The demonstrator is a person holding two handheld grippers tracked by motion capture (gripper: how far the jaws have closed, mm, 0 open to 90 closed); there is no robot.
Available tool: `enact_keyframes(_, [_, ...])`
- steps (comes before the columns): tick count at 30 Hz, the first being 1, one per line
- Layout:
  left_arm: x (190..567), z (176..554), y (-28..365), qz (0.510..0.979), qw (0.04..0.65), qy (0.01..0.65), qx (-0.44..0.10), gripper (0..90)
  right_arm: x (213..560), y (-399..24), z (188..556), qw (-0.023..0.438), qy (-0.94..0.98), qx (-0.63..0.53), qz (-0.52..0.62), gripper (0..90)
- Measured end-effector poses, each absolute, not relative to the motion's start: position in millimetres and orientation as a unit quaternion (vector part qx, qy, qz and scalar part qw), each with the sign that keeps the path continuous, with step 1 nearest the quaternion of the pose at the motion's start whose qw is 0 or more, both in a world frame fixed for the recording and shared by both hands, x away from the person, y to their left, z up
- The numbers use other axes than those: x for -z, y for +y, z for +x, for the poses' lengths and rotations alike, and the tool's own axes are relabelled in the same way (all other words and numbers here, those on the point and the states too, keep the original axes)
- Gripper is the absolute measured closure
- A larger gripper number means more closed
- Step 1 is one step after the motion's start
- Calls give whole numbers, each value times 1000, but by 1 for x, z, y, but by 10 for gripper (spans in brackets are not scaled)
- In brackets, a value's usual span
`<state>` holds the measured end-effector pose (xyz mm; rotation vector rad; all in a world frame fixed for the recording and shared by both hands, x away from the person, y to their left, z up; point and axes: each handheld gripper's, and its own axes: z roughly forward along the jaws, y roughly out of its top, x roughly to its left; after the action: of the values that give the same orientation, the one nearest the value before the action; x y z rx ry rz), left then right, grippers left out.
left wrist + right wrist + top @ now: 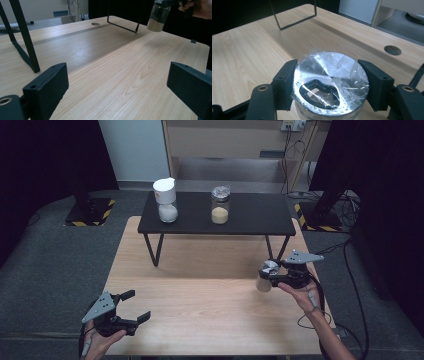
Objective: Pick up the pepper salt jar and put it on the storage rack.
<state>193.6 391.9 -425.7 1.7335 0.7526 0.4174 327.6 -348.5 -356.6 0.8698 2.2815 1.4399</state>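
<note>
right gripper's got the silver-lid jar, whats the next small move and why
Probably lift it a bit higher and carry it toward the black shelf. The right gripper is shut on the jar, which hangs clear of the table, and two similar jars stand on the shelf with free space beside them.

The jar clamped in the black right gripper has a silver lid under clear film and tan grains. Beyond it, a black shelf bears a white-capped jar and a tan-filled one. The table beneath is pale woodgrain.
</note>
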Motion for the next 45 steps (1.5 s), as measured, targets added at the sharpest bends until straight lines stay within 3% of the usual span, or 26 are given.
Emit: enact_keyframes(45, [426, 194, 392, 736, 569, 321, -176, 26, 250, -341, 344, 116, 809, -505, 277, 357])
